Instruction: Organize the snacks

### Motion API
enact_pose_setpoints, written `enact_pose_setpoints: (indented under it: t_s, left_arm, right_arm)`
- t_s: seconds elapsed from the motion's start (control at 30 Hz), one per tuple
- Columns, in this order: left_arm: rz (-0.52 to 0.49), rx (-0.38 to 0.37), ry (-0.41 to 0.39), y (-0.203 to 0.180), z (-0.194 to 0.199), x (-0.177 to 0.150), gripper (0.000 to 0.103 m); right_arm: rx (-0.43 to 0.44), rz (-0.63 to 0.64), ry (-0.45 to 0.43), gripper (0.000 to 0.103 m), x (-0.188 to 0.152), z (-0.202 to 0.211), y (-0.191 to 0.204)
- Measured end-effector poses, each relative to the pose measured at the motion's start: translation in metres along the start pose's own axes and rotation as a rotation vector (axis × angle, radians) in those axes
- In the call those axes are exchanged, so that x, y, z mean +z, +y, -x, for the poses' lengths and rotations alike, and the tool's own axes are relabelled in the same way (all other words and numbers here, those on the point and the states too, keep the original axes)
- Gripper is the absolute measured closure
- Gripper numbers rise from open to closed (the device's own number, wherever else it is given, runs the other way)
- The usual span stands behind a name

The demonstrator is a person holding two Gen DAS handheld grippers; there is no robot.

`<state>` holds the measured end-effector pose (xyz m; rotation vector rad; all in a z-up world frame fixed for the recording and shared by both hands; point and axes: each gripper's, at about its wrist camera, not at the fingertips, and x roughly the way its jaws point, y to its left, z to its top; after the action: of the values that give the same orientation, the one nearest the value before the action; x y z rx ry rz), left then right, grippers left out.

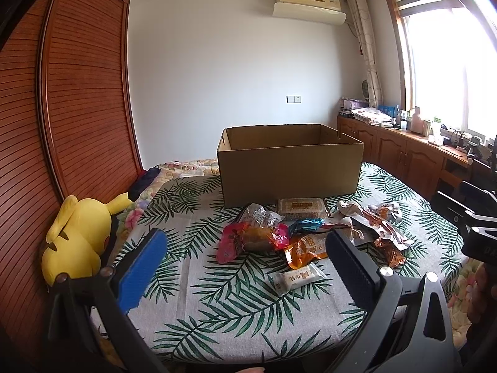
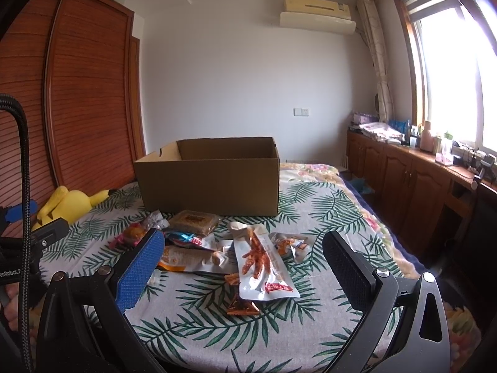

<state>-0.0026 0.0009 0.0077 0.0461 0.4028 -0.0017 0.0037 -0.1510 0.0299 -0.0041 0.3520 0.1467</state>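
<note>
An open brown cardboard box (image 1: 290, 168) stands on a leaf-print cloth; it also shows in the right wrist view (image 2: 208, 180). Several snack packets lie in a loose pile in front of it: a pink-wrapped cake (image 1: 251, 239), an orange bag (image 1: 306, 248), a small white packet (image 1: 296, 278), a clear tray of biscuits (image 1: 301, 206). In the right wrist view a long chicken-feet pouch (image 2: 262, 264) and a small orange packet (image 2: 242, 306) lie nearest. My left gripper (image 1: 245, 251) is open and empty above the cloth. My right gripper (image 2: 242, 253) is open and empty too.
A yellow plush toy (image 1: 77, 236) lies at the cloth's left edge by a wooden wardrobe (image 1: 77, 93). Wooden cabinets (image 1: 403, 155) with clutter run under the window on the right. The other gripper's frame (image 1: 478, 233) shows at the right edge.
</note>
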Motion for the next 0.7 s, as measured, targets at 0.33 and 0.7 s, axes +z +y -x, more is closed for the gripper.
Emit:
enact_pose_setpoints:
  t_s: [0.33, 0.7]
  left_arm:
    - [-0.003, -0.003, -0.005, -0.0034, 0.0045, 0.0031, 0.0]
    - [-0.002, -0.004, -0.006, -0.0036, 0.0054, 0.0026, 0.0]
  right_arm:
    - [0.0, -0.002, 0.001, 0.0, 0.0004, -0.0002, -0.0006]
    - [0.0, -0.001, 0.0, 0.0, 0.0001, 0.0006, -0.0005]
